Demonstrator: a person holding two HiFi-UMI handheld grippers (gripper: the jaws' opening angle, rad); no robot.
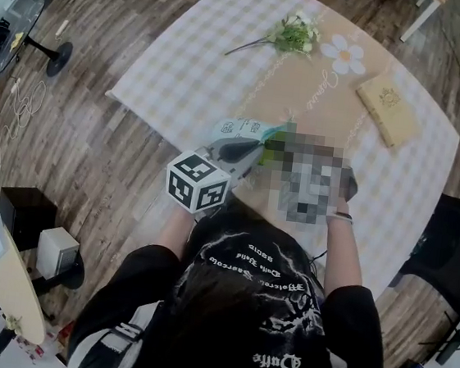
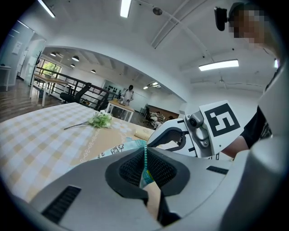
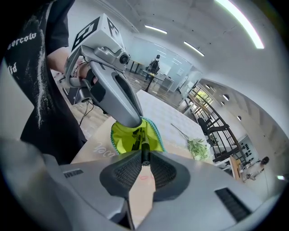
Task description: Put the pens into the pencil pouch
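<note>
The pencil pouch (image 1: pixel 240 128), pale blue with prints and a teal zip, lies near the table's front edge. Its lime-green lining (image 3: pixel 121 136) gapes open in the right gripper view. My left gripper (image 2: pixel 145 166) is shut on the pouch's zip edge and holds the mouth up; in the head view its tip (image 1: pixel 256 151) meets the pouch. My right gripper (image 3: pixel 145 158) is shut on a black pen (image 3: pixel 144 145), whose far end reaches into the pouch's mouth. Another dark pen seems to lie inside. A mosaic patch hides the right gripper in the head view.
The table wears a checked cloth (image 1: pixel 221 46) with a tan middle strip. At the back lie a sprig of artificial flowers (image 1: pixel 295 34), a daisy-shaped piece (image 1: pixel 345 53) and a tan book (image 1: pixel 388 109). A black chair (image 1: pixel 454 246) stands at the right.
</note>
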